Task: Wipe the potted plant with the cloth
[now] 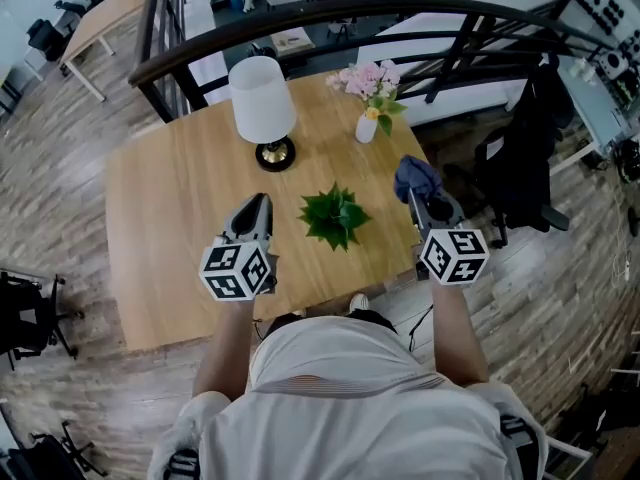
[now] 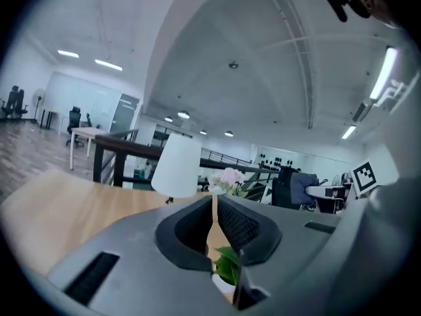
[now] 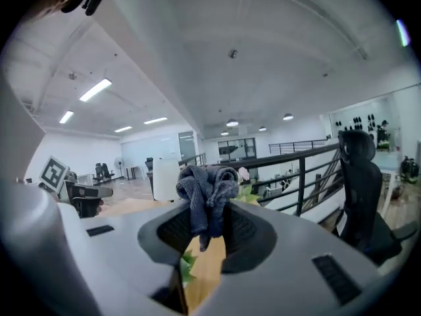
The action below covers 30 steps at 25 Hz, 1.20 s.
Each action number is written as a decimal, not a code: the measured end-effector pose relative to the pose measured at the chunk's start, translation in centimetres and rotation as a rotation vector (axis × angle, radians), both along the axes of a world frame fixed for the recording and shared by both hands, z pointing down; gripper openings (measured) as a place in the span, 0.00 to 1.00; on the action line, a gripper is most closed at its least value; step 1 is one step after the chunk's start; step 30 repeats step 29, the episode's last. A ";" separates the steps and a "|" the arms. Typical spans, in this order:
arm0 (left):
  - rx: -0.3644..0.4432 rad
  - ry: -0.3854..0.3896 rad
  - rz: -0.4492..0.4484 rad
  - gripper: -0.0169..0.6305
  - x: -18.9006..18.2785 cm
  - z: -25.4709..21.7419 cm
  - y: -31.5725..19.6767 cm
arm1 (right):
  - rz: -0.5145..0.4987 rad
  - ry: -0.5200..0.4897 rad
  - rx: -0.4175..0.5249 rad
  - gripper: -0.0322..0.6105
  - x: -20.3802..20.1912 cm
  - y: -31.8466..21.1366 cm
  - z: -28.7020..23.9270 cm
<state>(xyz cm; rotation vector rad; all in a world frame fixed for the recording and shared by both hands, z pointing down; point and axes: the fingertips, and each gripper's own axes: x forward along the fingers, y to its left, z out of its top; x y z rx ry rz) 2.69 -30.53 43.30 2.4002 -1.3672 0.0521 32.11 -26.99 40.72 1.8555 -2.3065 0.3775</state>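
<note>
The small green potted plant stands on the wooden table, between my two grippers. My left gripper hovers just left of it, jaws drawn together to a thin slit with nothing between them. In the left gripper view the plant's leaves show below the jaws. To the right of the plant, my right gripper is shut on a crumpled blue-grey cloth. The cloth bunches up above the right gripper in its own view, where plant leaves peek out below.
A white lamp and a white vase of pink flowers stand at the table's far side. A dark railing runs behind the table. A black office chair sits off the right edge.
</note>
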 end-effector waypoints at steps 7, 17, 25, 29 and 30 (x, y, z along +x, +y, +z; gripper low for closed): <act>0.267 -0.064 -0.022 0.07 -1.1 -11.0 1.9 | -0.052 0.049 0.212 0.27 -2.8 0.1 -8.4; 0.312 -0.052 -0.049 0.07 -1.2 -13.3 2.7 | -0.089 0.078 0.259 0.27 -3.9 0.1 -10.7; 0.298 -0.042 -0.048 0.07 -0.9 -12.6 2.3 | -0.130 0.087 0.224 0.27 -5.1 -0.5 -8.8; 0.284 -0.036 -0.042 0.07 -0.6 -12.4 2.5 | -0.143 0.096 0.224 0.27 -5.4 -0.4 -8.8; 0.284 -0.036 -0.042 0.07 -0.6 -12.4 2.5 | -0.143 0.096 0.224 0.27 -5.4 -0.4 -8.8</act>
